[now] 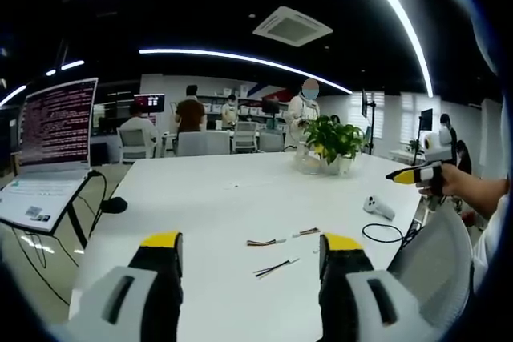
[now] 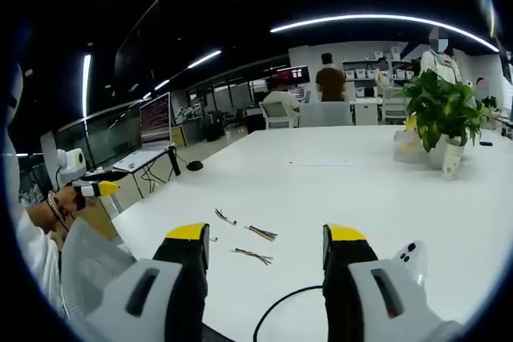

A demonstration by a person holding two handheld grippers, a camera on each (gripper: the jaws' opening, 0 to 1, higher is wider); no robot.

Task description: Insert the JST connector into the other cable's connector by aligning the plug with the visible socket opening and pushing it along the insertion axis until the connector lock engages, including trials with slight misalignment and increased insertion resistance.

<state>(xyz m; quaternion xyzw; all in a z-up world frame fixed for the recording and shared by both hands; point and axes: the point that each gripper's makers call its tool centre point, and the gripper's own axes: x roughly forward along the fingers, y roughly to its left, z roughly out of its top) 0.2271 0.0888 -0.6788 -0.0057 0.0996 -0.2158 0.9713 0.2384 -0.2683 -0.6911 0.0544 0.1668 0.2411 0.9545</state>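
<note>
Currently both grippers – left gripper, right gripper – jaws apart, empty. JST cables on white table, well short of plant. Light, limp wires – grip rigid connector housing.

Count of items, by kind. Two grippers: the left gripper and the right gripper, each with two yellow-tipped jaws standing apart. One white table. Three short wire leads at its near edge: first cable, second cable at two o'clock of it, third cable at five o'clock. One potted plant. One white controller. One laptop. People in the background: perhaps four, too distant to be sure.
</note>
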